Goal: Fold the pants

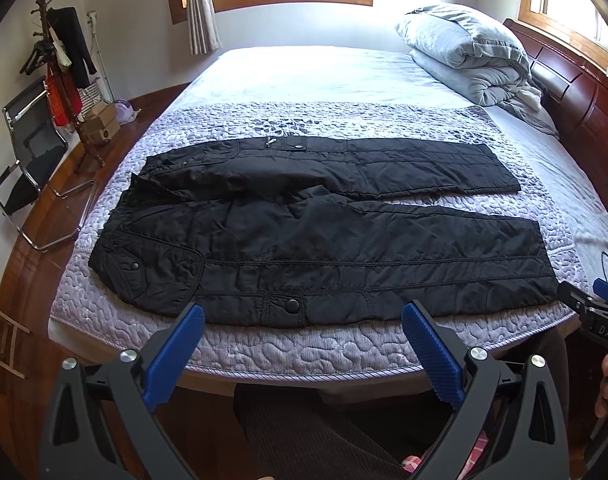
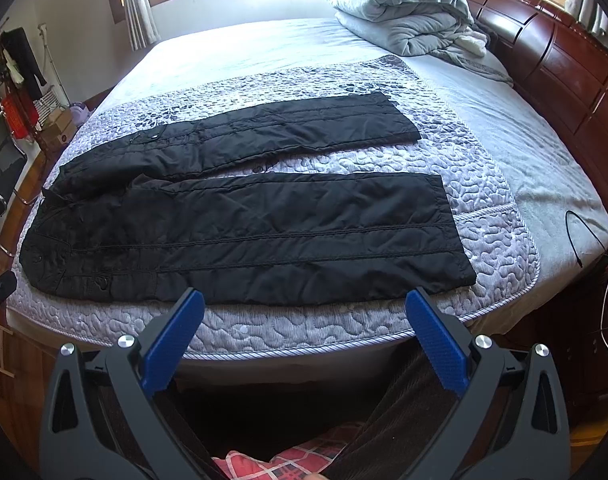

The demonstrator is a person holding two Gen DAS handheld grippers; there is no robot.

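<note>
Black quilted pants lie flat on the purple quilted mat, waist to the left, the two legs spread apart toward the right; they also show in the right wrist view. My left gripper is open and empty, held over the near bed edge just short of the near leg's snap pocket. My right gripper is open and empty, near the lower part of the near leg. The right gripper also shows at the right edge of the left wrist view.
A folded grey duvet lies at the bed's far right by the wooden headboard. A folding chair, coat rack and boxes stand left of the bed. A black cable lies on the right of the sheet.
</note>
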